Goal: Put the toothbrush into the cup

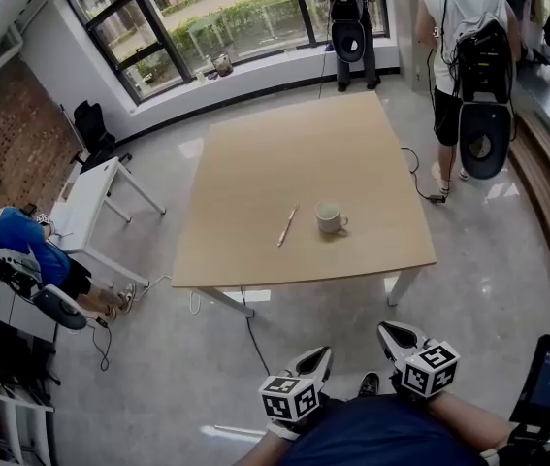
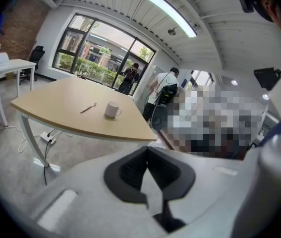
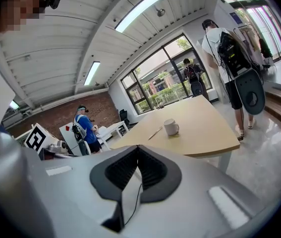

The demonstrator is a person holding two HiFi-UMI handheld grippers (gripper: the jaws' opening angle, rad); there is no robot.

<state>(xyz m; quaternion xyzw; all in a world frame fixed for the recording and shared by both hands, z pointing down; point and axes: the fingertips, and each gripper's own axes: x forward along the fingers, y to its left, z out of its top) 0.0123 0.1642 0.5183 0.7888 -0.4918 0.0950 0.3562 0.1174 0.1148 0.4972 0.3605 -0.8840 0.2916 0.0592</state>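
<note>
While two hand-held grippers [image 1: 318, 355] [image 1: 389, 331] sit closed | one toothbrush [image 1: 287, 225]; one cup [image 1: 330, 218]

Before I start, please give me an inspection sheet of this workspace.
Surface: table, light wood, flat.
Job's things: toothbrush lies flat, left of the cup and apart from it; cup upright.
Clutter: nothing seen.
Grippers: left gripper and right gripper both shut, empty, held short of the table.
Cables: floor cable under the near edge; second cable by the right side.
Surroundings: window, white desk, seated person, two standing people beyond the table.
</note>
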